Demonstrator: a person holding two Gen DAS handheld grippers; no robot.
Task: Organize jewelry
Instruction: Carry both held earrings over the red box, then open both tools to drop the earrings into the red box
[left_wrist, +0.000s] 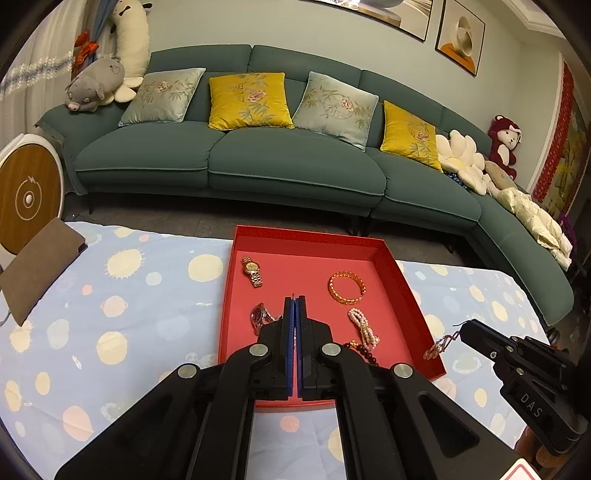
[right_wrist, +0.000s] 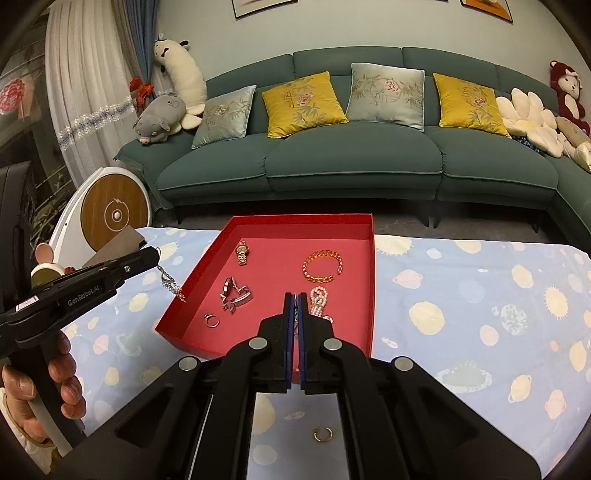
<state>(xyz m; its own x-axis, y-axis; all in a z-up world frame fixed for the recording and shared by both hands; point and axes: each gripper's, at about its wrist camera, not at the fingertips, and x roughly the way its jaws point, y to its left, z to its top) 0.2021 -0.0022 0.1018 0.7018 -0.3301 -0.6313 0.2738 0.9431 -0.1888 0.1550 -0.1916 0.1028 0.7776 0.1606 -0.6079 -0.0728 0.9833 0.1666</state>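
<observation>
A red tray (left_wrist: 410, 295) (right_wrist: 258, 221) sits on the spotted cloth. In it lie a gold watch (left_wrist: 252, 270) (right_wrist: 242, 252), a gold bangle (left_wrist: 346, 287) (right_wrist: 322, 265), a pearl bracelet (left_wrist: 364, 328) (right_wrist: 318, 300), a silver watch (left_wrist: 260, 316) (right_wrist: 235, 294), a ring (right_wrist: 212, 320) and dark beads (left_wrist: 364, 353). My left gripper (left_wrist: 294, 301) (right_wrist: 159, 258) is shut on a thin chain (right_wrist: 171, 284) hanging over the tray's left rim. My right gripper (right_wrist: 294, 297) (left_wrist: 460, 330) is shut on a pink chain (left_wrist: 437, 345) over the tray's right rim.
A small gold ring (right_wrist: 323, 433) lies on the cloth in front of the tray. A brown pad (left_wrist: 38, 266) lies at the table's left edge. A teal sofa (left_wrist: 258, 158) with cushions stands beyond the table. A round white fan (right_wrist: 110, 210) stands at the left.
</observation>
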